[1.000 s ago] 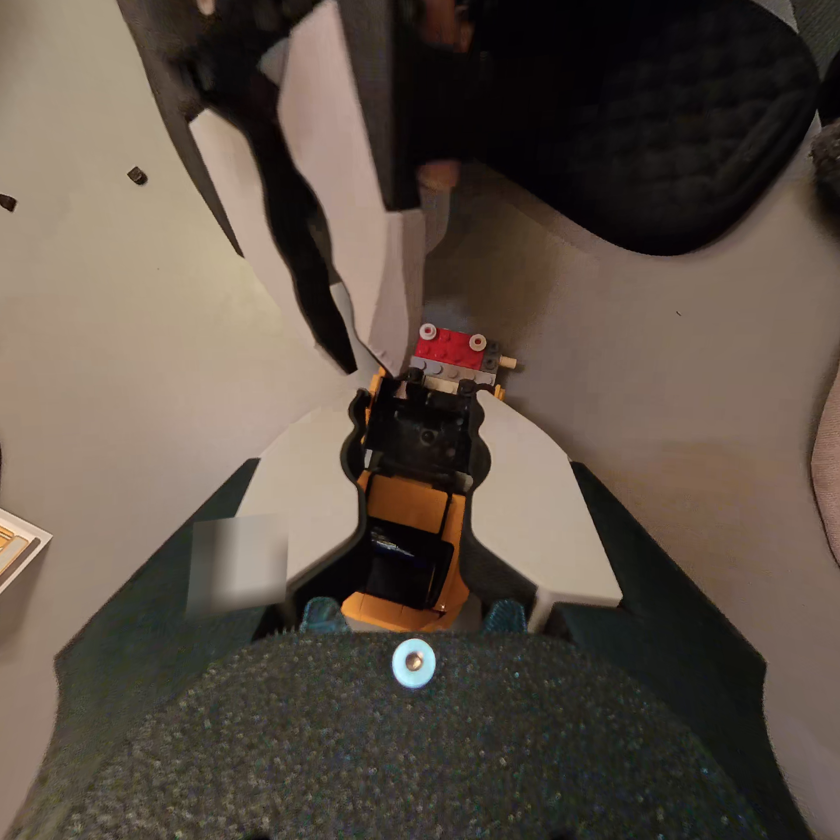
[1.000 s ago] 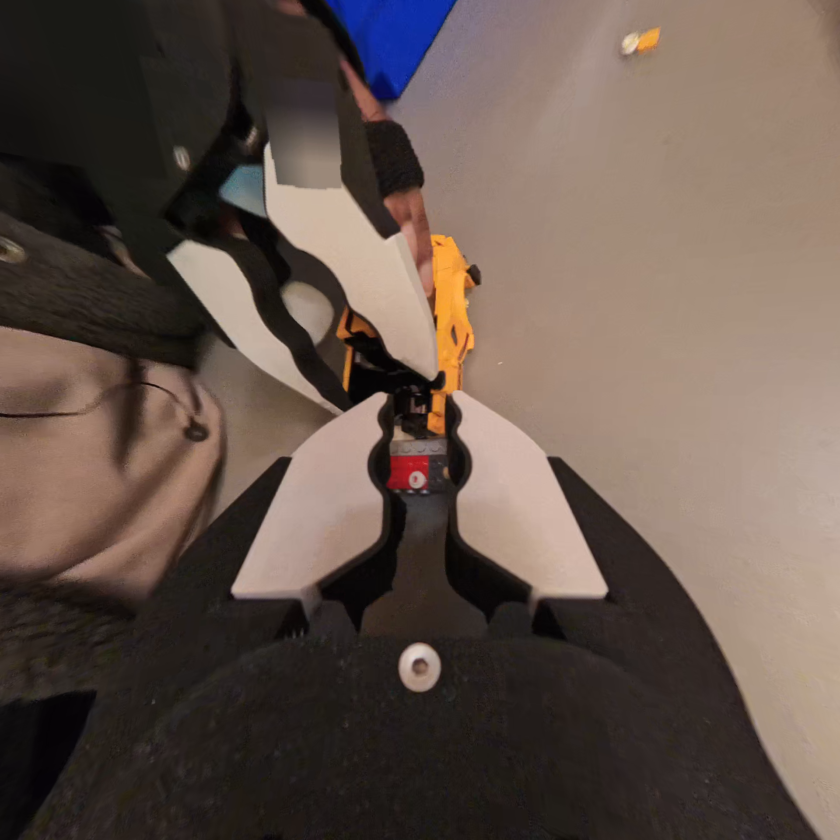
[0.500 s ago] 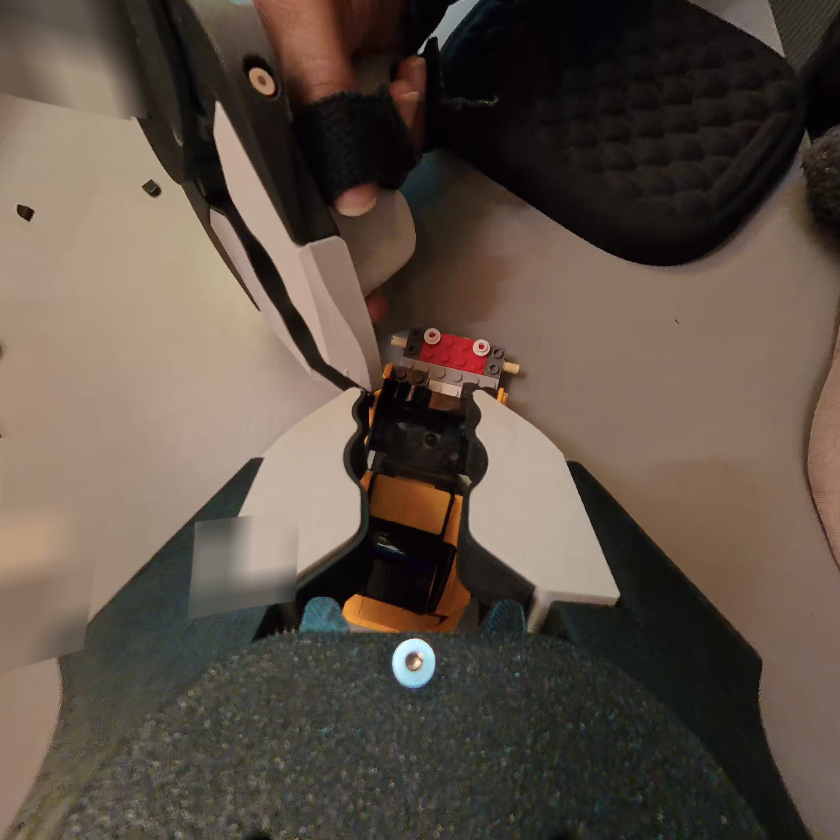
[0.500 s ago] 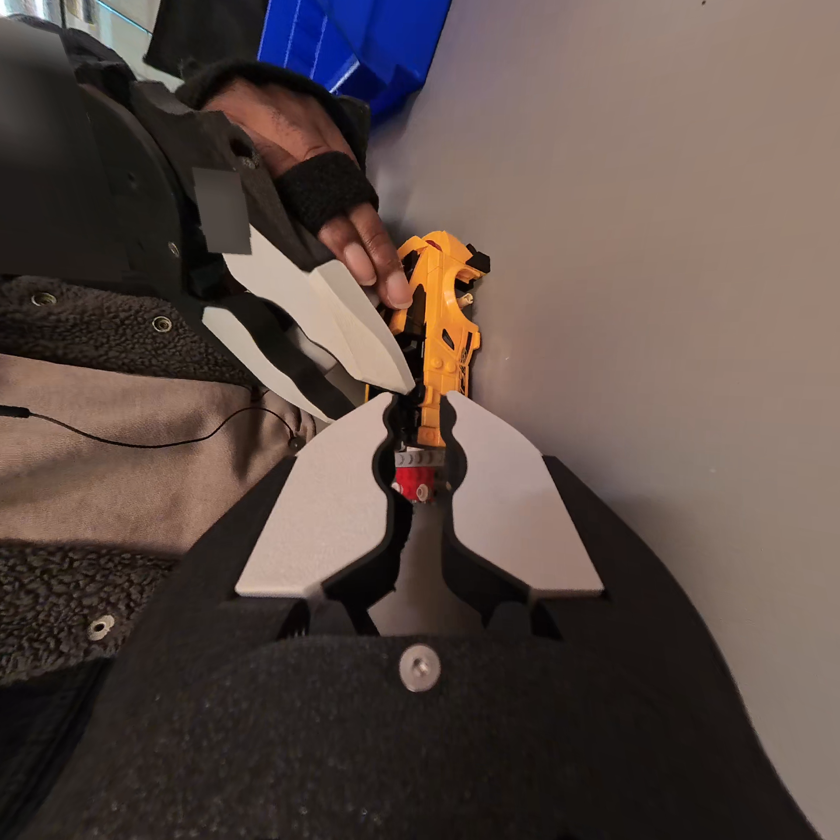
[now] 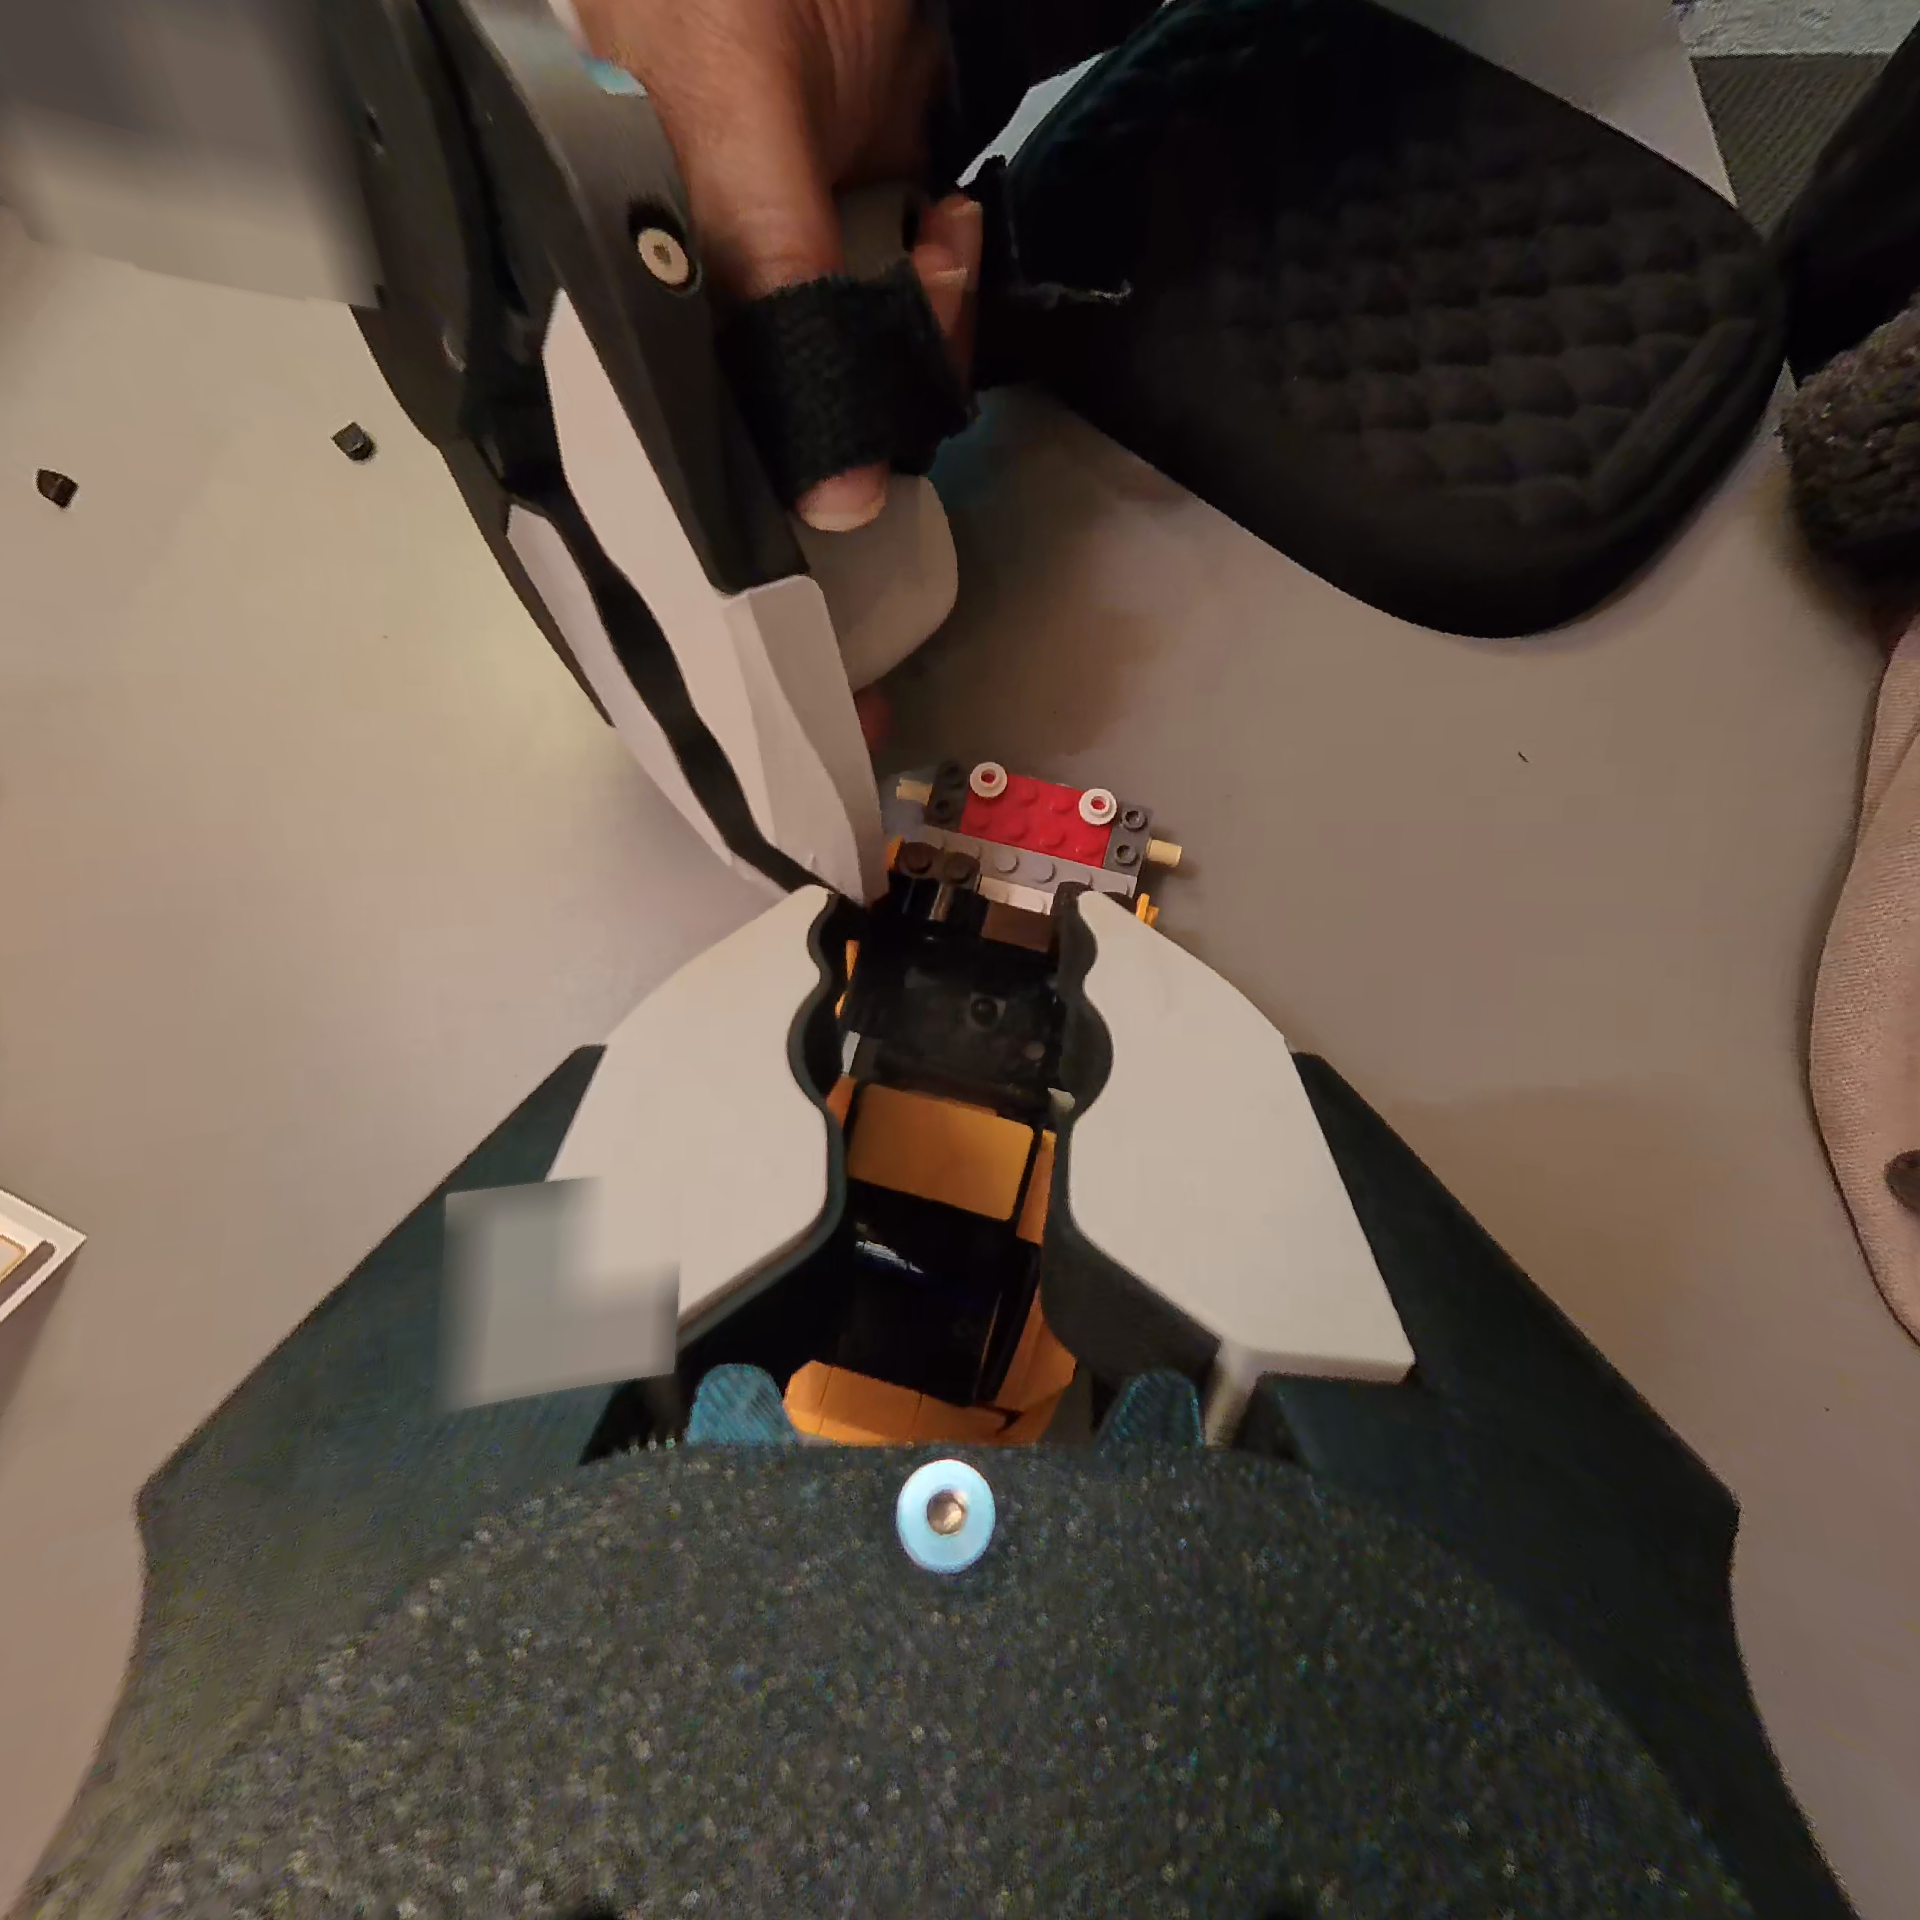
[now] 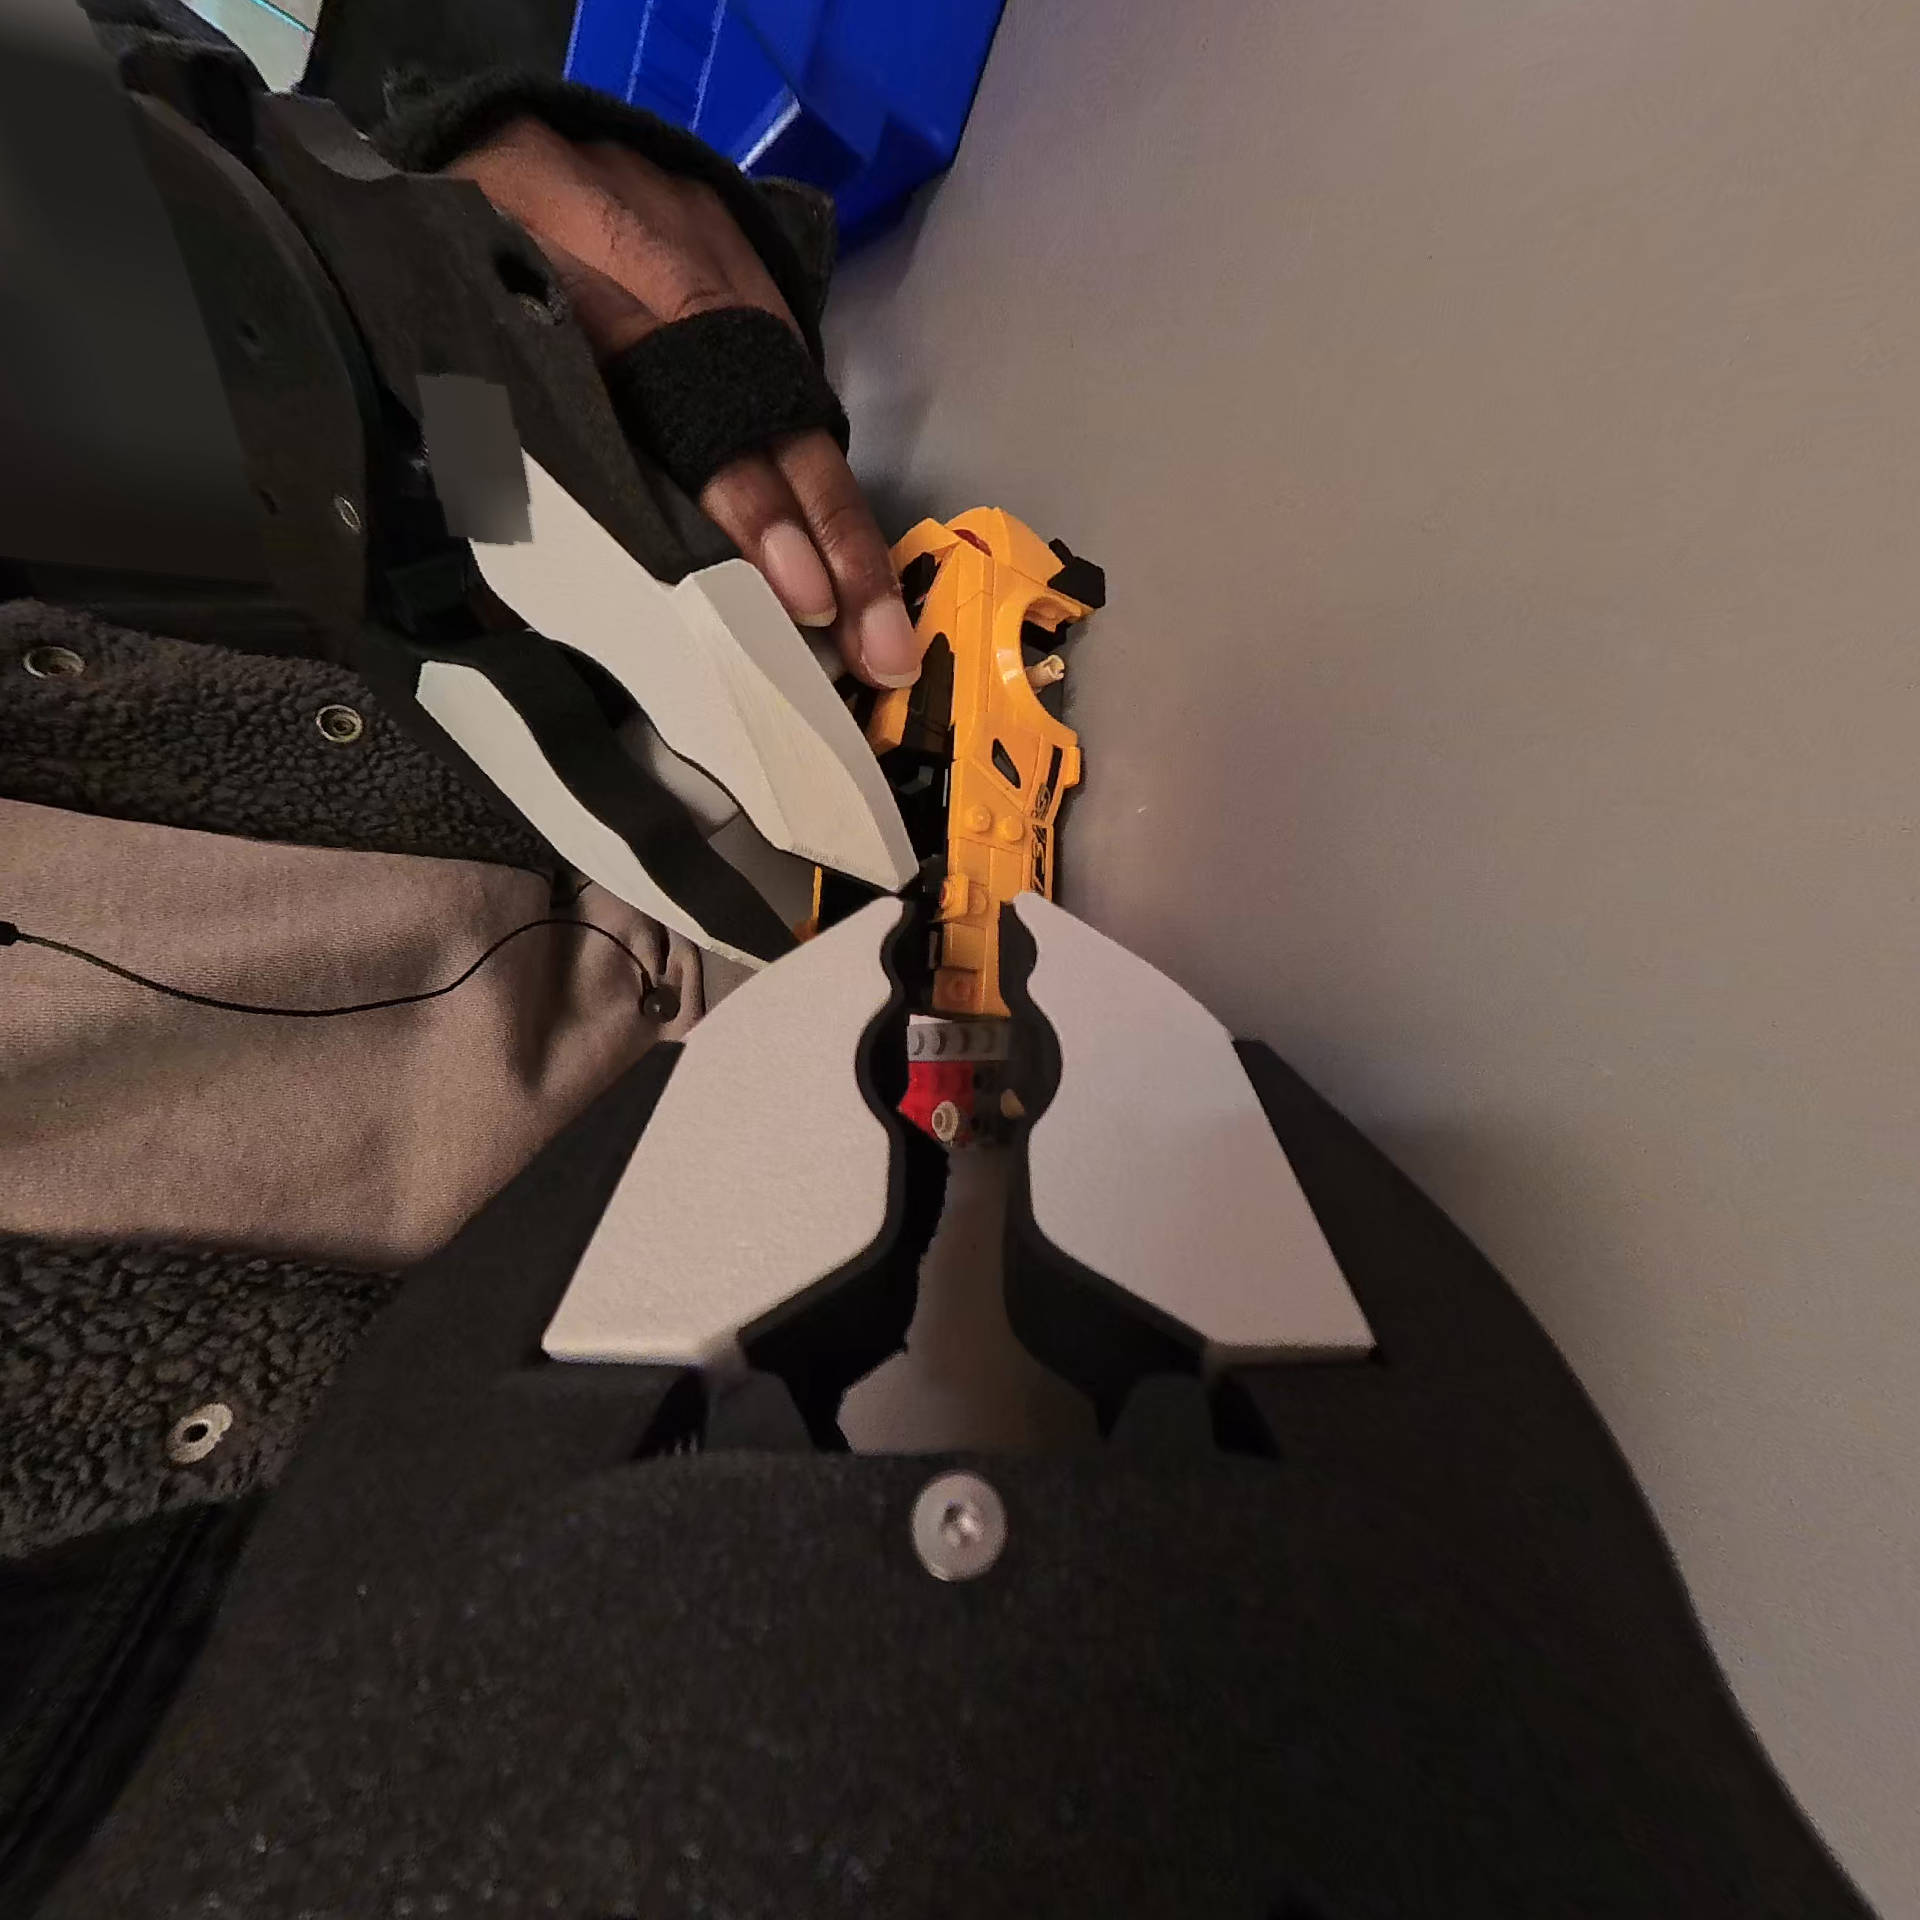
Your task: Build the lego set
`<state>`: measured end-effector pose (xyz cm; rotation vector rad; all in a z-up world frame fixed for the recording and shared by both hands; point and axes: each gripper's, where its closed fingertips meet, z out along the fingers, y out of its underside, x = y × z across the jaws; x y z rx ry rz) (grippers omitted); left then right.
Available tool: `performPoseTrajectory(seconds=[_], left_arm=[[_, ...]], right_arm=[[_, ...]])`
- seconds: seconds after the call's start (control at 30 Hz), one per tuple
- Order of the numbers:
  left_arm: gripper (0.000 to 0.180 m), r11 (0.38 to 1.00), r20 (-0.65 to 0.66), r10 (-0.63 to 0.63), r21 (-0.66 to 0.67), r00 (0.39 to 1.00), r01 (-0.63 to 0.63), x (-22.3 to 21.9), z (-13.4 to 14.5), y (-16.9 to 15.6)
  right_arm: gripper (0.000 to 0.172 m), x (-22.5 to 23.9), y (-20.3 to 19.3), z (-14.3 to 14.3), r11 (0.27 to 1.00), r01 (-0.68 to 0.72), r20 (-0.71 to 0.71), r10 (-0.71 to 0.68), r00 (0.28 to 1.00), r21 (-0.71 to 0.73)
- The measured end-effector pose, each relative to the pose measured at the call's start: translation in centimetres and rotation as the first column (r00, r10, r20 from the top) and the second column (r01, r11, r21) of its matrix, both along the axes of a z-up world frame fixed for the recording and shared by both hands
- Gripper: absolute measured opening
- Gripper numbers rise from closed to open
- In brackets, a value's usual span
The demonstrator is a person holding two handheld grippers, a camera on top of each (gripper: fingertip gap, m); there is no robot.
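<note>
Toy car: a yellow brick-built car (image 5: 940, 1143) is held between the left hand-held gripper's (image 5: 951, 909) fingers, long axis along them, just above the grey tabletop (image 5: 1455, 935).
Left hand-held gripper: clamped on the car's flanks (pads pressed in).
Red-and-grey end (image 5: 1039, 831): pokes out beyond the left tips.
Right hand-held gripper (image 6: 956, 914): pinched narrowly on that same end, met nose to nose.
Nearer: both touch the car.

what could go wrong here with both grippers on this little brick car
The left gripper clamps the yellow brick car around its body, while the right gripper pinches its rear, by the red and grey brick section. Opposed pulling could snap that section off. The fingertips nearly meet and could collide.
</note>
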<state>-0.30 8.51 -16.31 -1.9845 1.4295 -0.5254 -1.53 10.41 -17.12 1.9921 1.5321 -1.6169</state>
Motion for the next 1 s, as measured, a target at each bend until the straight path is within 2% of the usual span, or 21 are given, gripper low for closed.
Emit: performPoseTrajectory(seconds=[0.43, 0.57, 0.83, 1.0], left_arm=[[0.041, 0.999, 0.020, 0.037, 0.020, 0.999, -0.037, -0.9, 0.7, 0.4], [0.043, 0.997, 0.031, 0.069, 0.029, 0.997, -0.070, -2.2, 1.1, 0.1], [0.066, 0.991, 0.073, 0.135, -0.019, 0.988, -0.134, -5.2, 0.4, -1.0], [0.081, 0.994, 0.065, 0.110, -0.024, 0.992, -0.109, -6.5, 1.2, -1.8]], right_arm=[[0.014, 0.1, 0.2, 0.3, 1.000, 0.003, -0.008, -0.003, 1.000, 0.001], [0.014, 0.0, 0.3, 1.0, 0.999, 0.014, -0.034, -0.012, 0.999, 0.048], [0.017, 0.3, 0.0, 0.5, 0.976, 0.015, -0.038, -0.007, 0.999, 0.219], [0.018, 0.5, -0.7, 0.4, 0.959, 0.013, -0.042, -0.001, 0.999, 0.282]])
